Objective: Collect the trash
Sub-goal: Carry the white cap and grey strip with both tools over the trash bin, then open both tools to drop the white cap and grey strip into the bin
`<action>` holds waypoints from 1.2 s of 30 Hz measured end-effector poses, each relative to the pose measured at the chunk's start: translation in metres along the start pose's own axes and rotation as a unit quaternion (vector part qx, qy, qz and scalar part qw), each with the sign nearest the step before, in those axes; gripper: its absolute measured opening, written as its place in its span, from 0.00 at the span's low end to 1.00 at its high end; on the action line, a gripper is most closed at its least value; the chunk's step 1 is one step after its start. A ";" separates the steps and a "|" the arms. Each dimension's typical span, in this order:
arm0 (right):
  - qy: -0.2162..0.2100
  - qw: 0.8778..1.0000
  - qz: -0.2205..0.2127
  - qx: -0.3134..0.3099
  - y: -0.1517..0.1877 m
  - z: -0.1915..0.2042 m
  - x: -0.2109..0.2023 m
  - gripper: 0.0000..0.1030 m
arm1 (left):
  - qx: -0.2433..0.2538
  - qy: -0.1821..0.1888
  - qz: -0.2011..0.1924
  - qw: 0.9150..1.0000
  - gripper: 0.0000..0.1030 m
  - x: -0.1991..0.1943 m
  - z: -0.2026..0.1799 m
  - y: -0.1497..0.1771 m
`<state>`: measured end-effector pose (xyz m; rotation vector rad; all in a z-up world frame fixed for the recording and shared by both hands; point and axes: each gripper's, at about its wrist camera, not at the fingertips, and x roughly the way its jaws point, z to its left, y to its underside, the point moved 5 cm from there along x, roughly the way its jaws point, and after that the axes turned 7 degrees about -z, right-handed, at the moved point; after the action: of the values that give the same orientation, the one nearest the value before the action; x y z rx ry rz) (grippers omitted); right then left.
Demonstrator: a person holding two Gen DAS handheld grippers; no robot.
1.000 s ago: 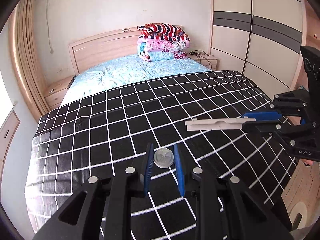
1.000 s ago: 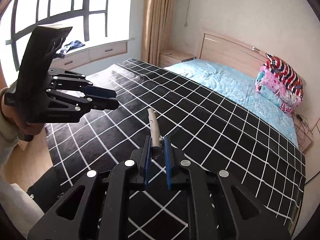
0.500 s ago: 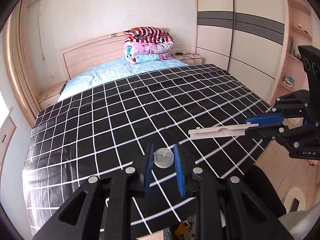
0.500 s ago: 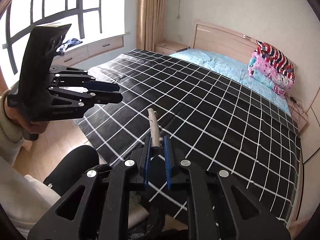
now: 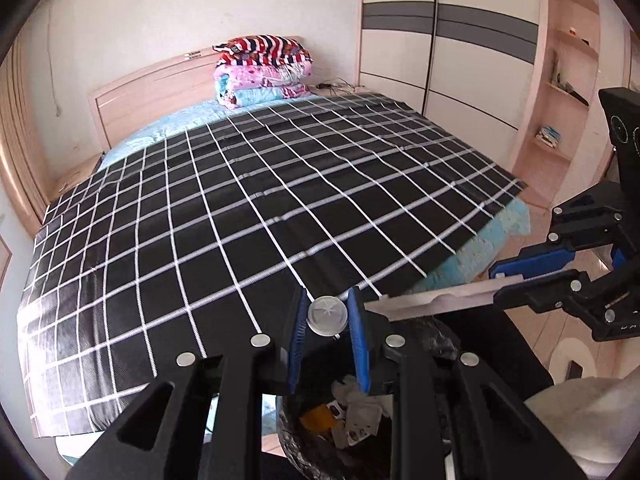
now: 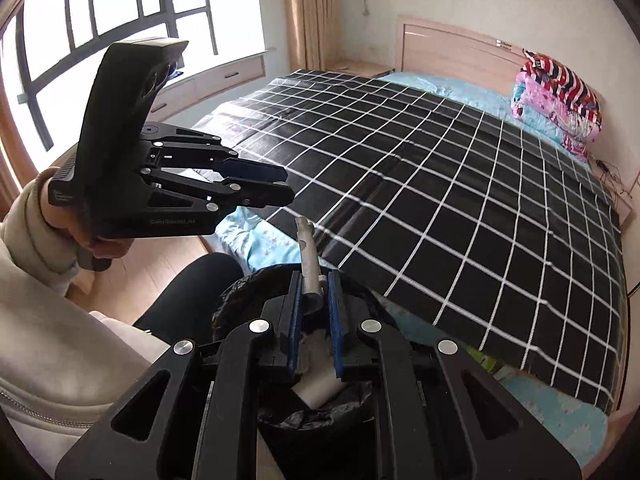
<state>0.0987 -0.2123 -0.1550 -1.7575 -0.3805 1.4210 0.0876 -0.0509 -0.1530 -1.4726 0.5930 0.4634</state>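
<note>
My left gripper (image 5: 327,316) is shut on a small round translucent plastic cap (image 5: 327,314) and holds it above a trash bin lined with a black bag (image 5: 436,332). My right gripper (image 6: 314,294) is shut on a long flat pale strip (image 6: 308,256), also above the black-lined bin (image 6: 248,288). In the left wrist view the right gripper (image 5: 516,280) comes in from the right with the strip (image 5: 436,300). In the right wrist view the left gripper (image 6: 276,188) shows at the left. Crumpled paper and an orange scrap (image 5: 318,420) lie in the bin.
A bed with a black white-grid cover (image 5: 260,200) fills the view; its foot edge is just beyond the bin. Folded quilts (image 5: 262,72) sit at the headboard. A wardrobe (image 5: 440,40) stands at right, a window (image 6: 120,20) at left. The person's leg (image 6: 188,284) is beside the bin.
Both grippers have pulled back from over the bed cover to above the trash bin at the foot of the bed, each still holding its item.
</note>
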 end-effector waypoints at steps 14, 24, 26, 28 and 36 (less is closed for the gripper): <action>-0.006 0.996 0.075 0.046 0.056 0.000 0.050 0.13 | -0.021 0.037 0.095 0.995 0.20 0.040 -0.017 0.070; 0.008 0.990 0.120 0.078 0.078 -0.009 0.096 0.13 | -0.049 0.047 0.150 0.986 0.20 0.075 -0.016 0.106; 0.005 0.988 0.127 0.086 0.082 -0.008 0.103 0.13 | -0.053 0.050 0.157 0.985 0.20 0.080 -0.013 0.108; 0.002 0.988 0.131 0.087 0.083 -0.007 0.109 0.13 | -0.055 0.051 0.162 0.984 0.20 0.084 -0.013 0.110; -0.003 0.985 0.143 0.093 0.093 -0.011 0.128 0.35 | -0.071 0.054 0.174 0.981 0.22 0.092 -0.009 0.114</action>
<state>0.1250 -0.1874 -0.3096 -1.7030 0.0043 1.6058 0.0867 -0.0598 -0.2991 -1.5403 0.9273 0.7141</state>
